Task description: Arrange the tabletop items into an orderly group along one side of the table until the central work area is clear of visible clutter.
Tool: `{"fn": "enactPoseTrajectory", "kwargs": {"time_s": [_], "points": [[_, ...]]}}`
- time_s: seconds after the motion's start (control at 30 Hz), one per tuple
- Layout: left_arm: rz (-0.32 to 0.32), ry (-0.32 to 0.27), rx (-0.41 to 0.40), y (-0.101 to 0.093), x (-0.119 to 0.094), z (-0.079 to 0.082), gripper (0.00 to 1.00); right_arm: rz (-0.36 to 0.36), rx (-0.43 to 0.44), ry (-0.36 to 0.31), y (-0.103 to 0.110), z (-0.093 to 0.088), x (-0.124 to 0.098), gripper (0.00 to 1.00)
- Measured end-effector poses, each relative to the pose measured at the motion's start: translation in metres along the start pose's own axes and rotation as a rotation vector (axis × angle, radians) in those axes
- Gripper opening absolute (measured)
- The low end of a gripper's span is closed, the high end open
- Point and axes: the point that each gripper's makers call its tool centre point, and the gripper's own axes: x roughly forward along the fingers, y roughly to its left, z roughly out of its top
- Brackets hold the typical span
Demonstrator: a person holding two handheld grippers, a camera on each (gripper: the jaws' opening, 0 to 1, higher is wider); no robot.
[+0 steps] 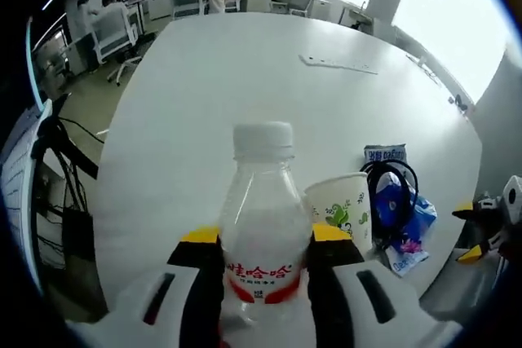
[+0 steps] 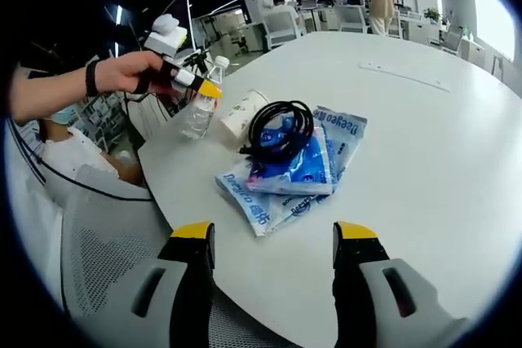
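While the wide white tabletop point(image 1: 245, 79) lies mostly bare across the upper half of the left gripper view, the clutter sits bunched near its rim at lower right. In the right gripper view the blue snack packets point(image 2: 281, 173) lie mid-frame in a loose heap, with a coiled black cable point(image 2: 279, 129) resting on top and a paper cup point(image 2: 242, 115) tipped on its side just beside them. The clear water bottle point(image 1: 261, 238) stands at bottom centre of the left gripper view, and the left tool point(image 1: 265, 262) is clamped on its body, jaws pressed to either side. The right tool point(image 2: 273, 242) hangs at the bottom of its own view with jaws spread wide and nothing between them, short of the packets. I'd judge the bottle is being set with the group; next it needs releasing upright near the cup, without knocking it.
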Motion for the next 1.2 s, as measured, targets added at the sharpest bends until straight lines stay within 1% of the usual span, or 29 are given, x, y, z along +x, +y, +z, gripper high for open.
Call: {"fn": "enactPoseTrajectory", "kwargs": {"time_s": [0.17,0.23,0.37,0.73,1.2], "points": [[0.016,-0.039,0.011,0.001,-0.004,0.009,0.38,-0.004,0.002,-0.006,-0.001,0.000,-0.001,0.57],[0.028,-0.064,0.018,0.002,-0.006,0.015,0.38,-0.005,0.002,-0.007,-0.001,0.000,-0.002,0.57],[0.050,-0.089,0.033,0.006,-0.008,0.018,0.38,-0.007,0.003,-0.006,-0.001,-0.002,-0.003,0.57],[0.070,-0.107,0.054,0.009,-0.010,0.013,0.38,-0.016,0.003,-0.007,-0.003,-0.003,-0.007,0.57],[0.089,-0.103,0.060,0.009,-0.014,0.003,0.38,-0.020,-0.006,-0.010,-0.005,0.002,-0.007,0.57]]}}
